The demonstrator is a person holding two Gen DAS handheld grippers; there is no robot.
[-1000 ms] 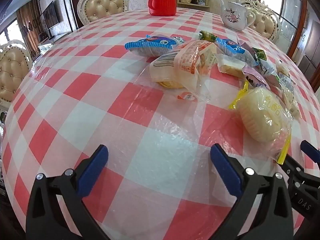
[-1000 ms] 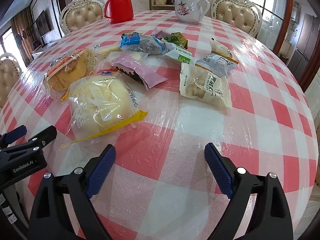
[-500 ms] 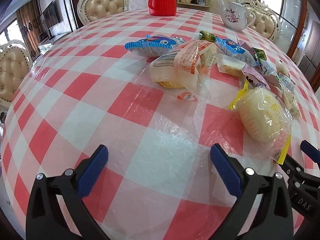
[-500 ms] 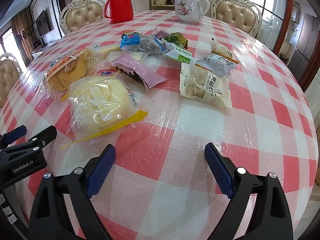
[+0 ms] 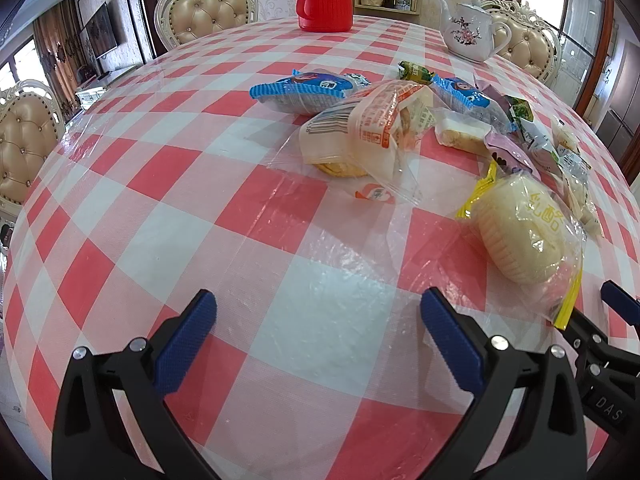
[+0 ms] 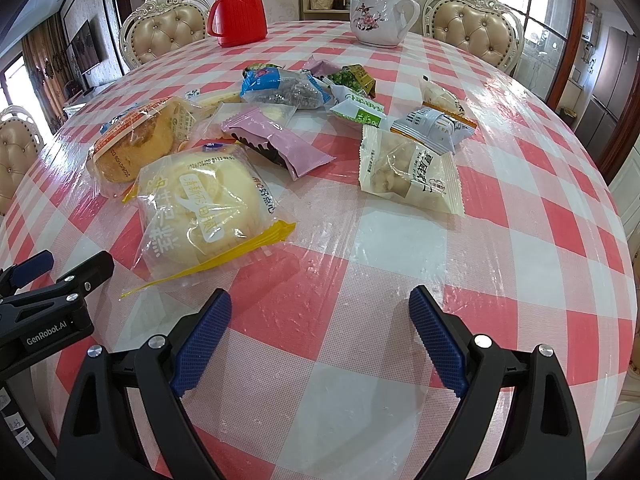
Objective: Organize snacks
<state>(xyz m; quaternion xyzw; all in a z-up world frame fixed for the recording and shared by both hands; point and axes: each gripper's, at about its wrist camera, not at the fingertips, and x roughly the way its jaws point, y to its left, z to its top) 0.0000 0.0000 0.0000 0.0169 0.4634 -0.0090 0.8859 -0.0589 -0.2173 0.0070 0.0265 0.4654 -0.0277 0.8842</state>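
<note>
Both hand-held grippers, left and right, hover spread and empty over the checkered counter. Nearest lies a bagged sponge cake: likely light, squashy, slippery; its yellow sealed edge looks safest to pinch.

Tablecloth: red-white check. Flask: red. Teapot: white, floral. Near bun bag: yellow-edged. Wrapper: pink.
</note>
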